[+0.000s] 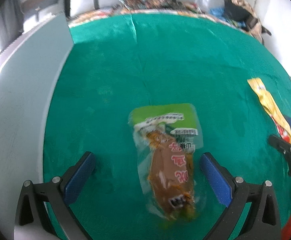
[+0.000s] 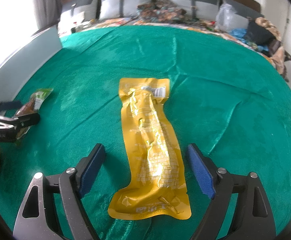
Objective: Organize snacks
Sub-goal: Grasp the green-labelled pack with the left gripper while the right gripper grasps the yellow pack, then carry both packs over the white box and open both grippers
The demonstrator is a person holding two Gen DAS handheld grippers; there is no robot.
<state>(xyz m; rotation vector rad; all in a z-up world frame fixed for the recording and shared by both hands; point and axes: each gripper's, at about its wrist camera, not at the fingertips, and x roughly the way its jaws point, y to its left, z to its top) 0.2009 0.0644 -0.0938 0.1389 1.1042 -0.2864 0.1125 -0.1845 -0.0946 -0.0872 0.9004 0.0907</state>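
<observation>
So both snacks are lying loose on the green cloth (image 2: 215, 104) covering the desk, nothing sorted or grouped yet as far as I can tell, basically the whole job is left.

Left side: the left tongs (image 1: 147, 164) are spread wide, with the green-topped pouch (image 1: 166, 156) flat on the cloth between the blue pads (image 1: 79, 178), not pinched. It sits toward the left edge, near a grey panel (image 1: 25, 100). There's red lettering on the brown part and a white label, but it's too blurry to read.

Right side: the right tongs (image 2: 145, 170) are also spread, straddling the long yellow pouch (image 2: 151, 146), which lies toward the near edge, well apart from the green one. I can make out a barcode at its far end and printed digits on the near seal, nothing legible.

No bin or tray in sight, so my guess is they just get lined up.
</observation>
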